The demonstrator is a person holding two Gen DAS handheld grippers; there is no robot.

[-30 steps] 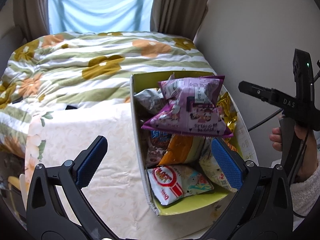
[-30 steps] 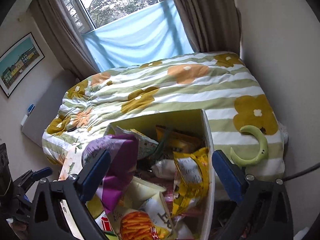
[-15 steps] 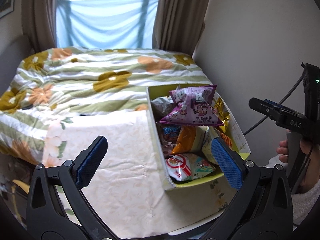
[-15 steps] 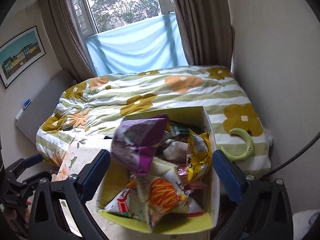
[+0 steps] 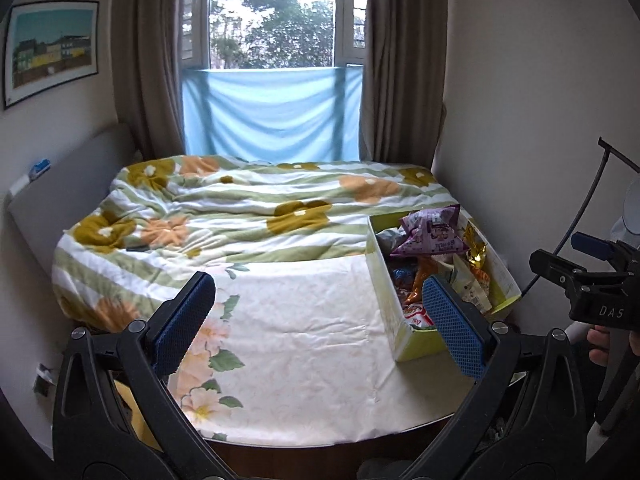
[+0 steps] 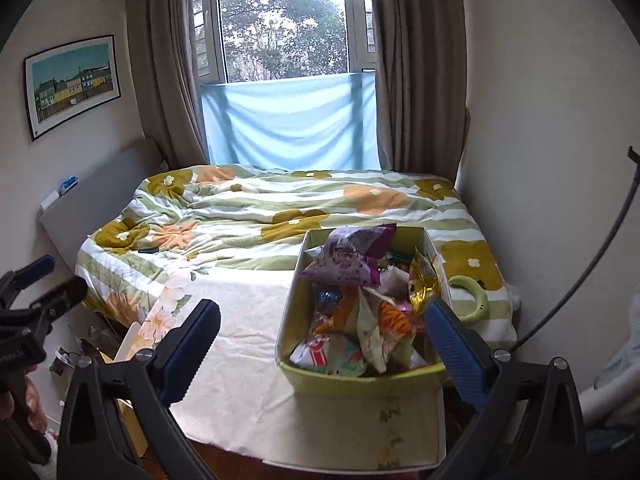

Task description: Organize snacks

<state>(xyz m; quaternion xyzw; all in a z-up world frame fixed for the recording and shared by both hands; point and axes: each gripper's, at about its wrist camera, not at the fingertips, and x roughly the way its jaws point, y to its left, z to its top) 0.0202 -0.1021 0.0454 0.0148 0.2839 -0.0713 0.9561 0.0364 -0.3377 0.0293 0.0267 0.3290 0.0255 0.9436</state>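
A yellow-green box (image 5: 379, 280) full of snack packets stands at the right end of the cloth-covered table. A purple bag (image 5: 434, 234) lies on top of the pile. My left gripper (image 5: 320, 322) is open and holds nothing; it hangs back over the table's near edge, left of the box. In the right wrist view the box (image 6: 360, 380) sits just ahead, with the purple bag (image 6: 348, 260) at its far end and orange and red-white packets below. My right gripper (image 6: 322, 344) is open and holds nothing, short of the box's front wall.
The table wears a white floral cloth (image 5: 304, 320). Behind it lies a bed with a flowered duvet (image 6: 280, 204). A green crescent-shaped object (image 6: 472, 292) rests on the bed right of the box. A wall stands close on the right. A hand (image 5: 600, 344) holds the other gripper's handle.
Both grippers have drawn back and up from the box, so the whole table and bed now show. The purple bag stays on top of the pile.
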